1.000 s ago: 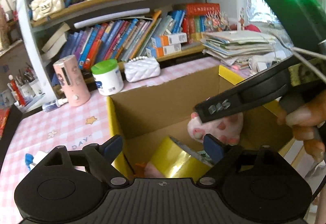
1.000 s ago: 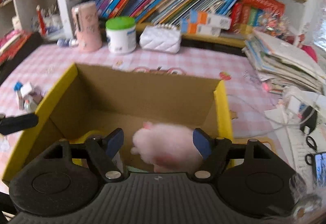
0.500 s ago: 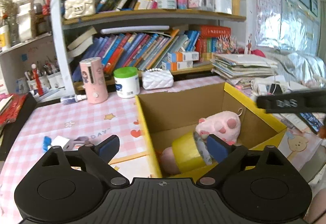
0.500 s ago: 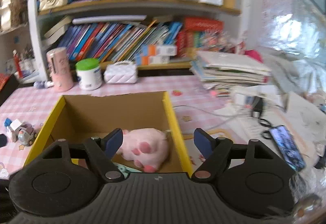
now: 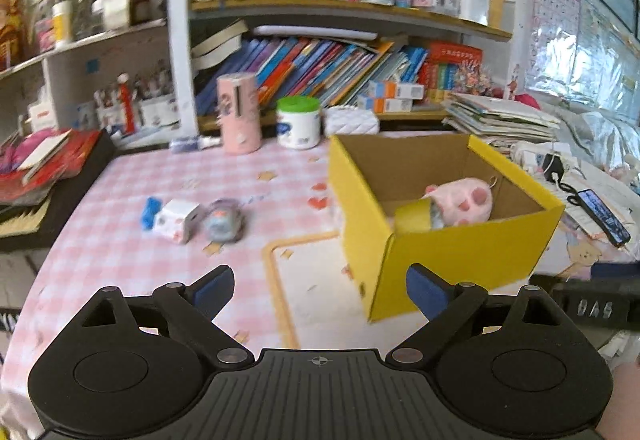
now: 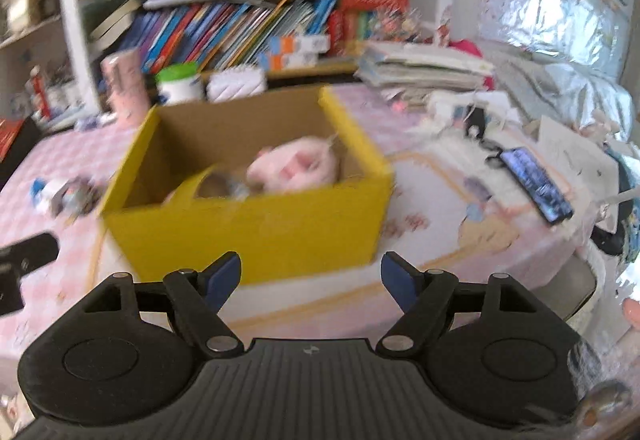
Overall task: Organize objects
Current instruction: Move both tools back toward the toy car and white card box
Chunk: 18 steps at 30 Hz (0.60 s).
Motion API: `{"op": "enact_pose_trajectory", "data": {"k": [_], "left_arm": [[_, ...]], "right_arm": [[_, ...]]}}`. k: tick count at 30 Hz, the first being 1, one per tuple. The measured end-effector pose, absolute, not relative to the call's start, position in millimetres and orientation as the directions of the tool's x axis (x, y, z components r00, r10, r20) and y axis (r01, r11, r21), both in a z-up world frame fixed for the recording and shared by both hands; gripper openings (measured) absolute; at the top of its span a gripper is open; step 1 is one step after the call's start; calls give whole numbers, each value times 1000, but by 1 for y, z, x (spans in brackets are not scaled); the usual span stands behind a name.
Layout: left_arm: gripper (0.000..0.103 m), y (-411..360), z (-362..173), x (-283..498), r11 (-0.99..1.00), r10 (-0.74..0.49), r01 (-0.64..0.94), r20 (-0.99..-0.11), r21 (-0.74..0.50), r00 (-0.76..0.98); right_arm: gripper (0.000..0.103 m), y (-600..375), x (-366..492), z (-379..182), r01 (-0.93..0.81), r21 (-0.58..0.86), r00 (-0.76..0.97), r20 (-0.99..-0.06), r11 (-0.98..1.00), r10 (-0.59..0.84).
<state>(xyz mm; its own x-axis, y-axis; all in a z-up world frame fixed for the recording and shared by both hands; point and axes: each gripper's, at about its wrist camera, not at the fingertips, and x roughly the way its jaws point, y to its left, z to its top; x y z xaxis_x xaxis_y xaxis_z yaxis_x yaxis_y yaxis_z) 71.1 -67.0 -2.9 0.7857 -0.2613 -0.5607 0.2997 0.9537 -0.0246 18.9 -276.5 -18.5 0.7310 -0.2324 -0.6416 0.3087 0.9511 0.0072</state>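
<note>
A yellow cardboard box (image 5: 472, 244) stands on the pink checked table; it also shows in the right wrist view (image 6: 256, 228). Inside lie a pink plush paw (image 5: 464, 202) and a yellow tape roll (image 5: 414, 218); the plush also shows in the right wrist view (image 6: 296, 164). A white and blue toy (image 5: 172, 218) and a small grey toy car (image 5: 224, 222) lie on the table left of the box. My left gripper (image 5: 320, 288) is open and empty, held back above the table's front. My right gripper (image 6: 311, 278) is open and empty, in front of the box.
A pink cylinder (image 5: 238, 112), a green-lidded white jar (image 5: 299, 122) and a white quilted purse (image 5: 351, 120) stand behind the box. Bookshelves fill the back. Stacked papers (image 5: 500, 116), cables and a phone (image 5: 602, 214) lie right. Red books (image 5: 44, 160) sit at left.
Both grippers have pulled back and away from the box, so the whole box and more of the table show. The plush paw, let go earlier, lies in the box.
</note>
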Motion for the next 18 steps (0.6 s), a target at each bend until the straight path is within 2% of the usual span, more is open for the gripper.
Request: {"op": "enact_pose_trajectory", "data": {"k": [9,18], "left_arm": [[95,-13,-3,37,972,-210,230,-572,-38,793],[95,30,-3,11,987,-149,156,-582,-38,799]], "right_arm": [[78,-191,2,-35,110,-7,715,-694,994,-84],[81,-133,-4,-30,-43,-11,727,-686,999,24]]}}
